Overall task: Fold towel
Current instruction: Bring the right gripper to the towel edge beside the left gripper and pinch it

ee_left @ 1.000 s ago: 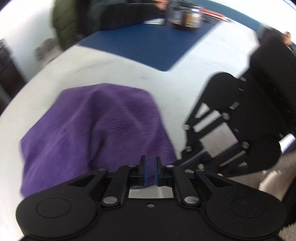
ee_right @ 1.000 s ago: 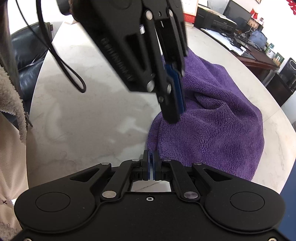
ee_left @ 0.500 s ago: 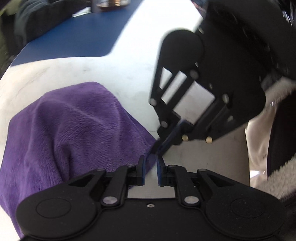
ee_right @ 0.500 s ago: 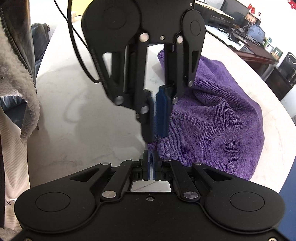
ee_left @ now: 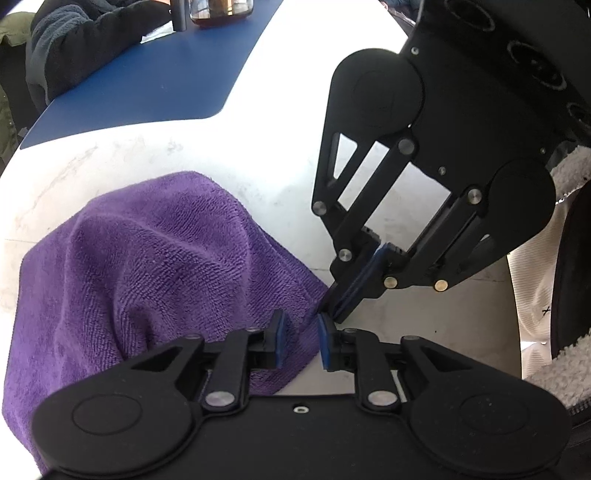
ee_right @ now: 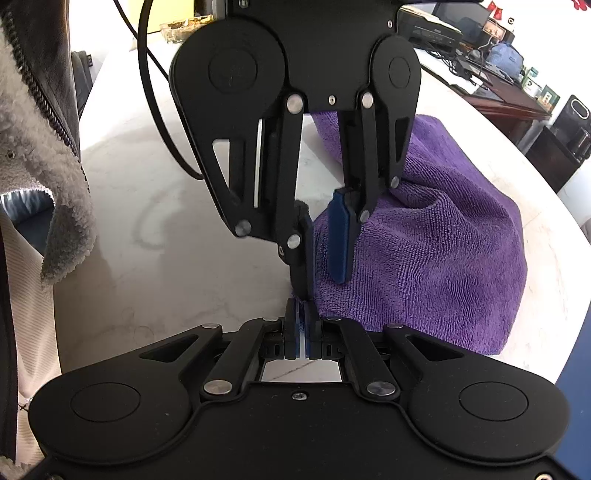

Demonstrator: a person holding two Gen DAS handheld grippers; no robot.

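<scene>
The towel (ee_left: 147, 266) is plain purple with a fine ribbed weave, on a white table (ee_left: 258, 162) with faint grey veins. Both grippers (ee_left: 299, 341) (ee_right: 302, 325) are matt black with blue pads; a blue mat (ee_left: 166, 74) lies beyond.

Towel (ee_left: 155, 266) near edge: hidden under the left gripper (ee_left: 300, 341) body.
Towel far corner: covered by that gripper in the right view.
Glass jar (ee_left: 221, 11): cut off by the top edge.
</scene>
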